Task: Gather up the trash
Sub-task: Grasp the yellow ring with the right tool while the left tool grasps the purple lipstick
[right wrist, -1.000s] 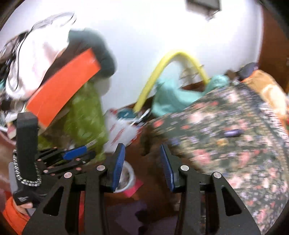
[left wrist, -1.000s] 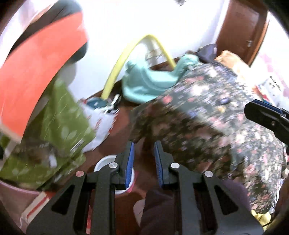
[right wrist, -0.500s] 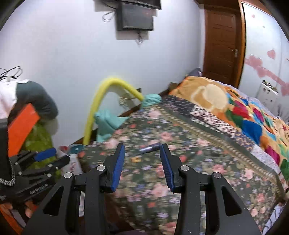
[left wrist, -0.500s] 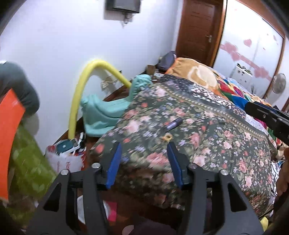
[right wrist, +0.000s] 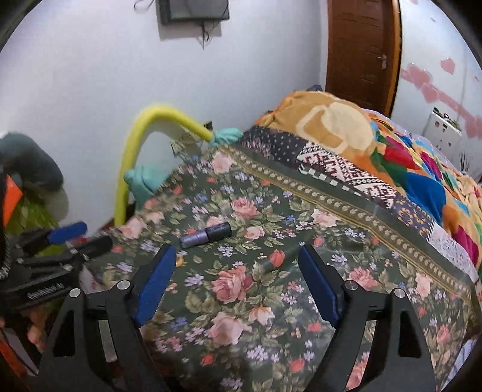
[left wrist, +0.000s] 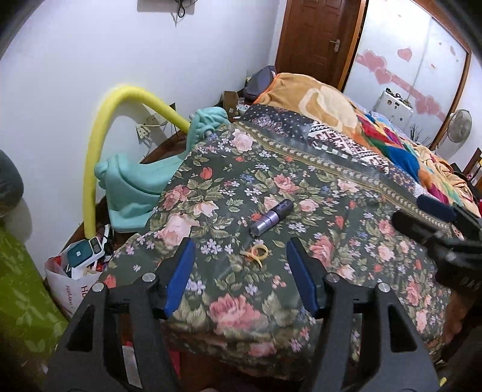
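Both tools hover over the near end of the bed (left wrist: 346,169), above its floral cover. The left hand-held gripper (left wrist: 241,271) is opening, its jaws apart with nothing between them; the right hand-held gripper (right wrist: 238,277) is opening wider and is likewise empty. Just beyond the left one lies a small yellow scrap (left wrist: 257,251), and past it a grey-purple tube (left wrist: 271,217), near the bed's left edge. The left view alone shows the scrap clearly; only the right view shows the wall-mounted screen (right wrist: 192,12).
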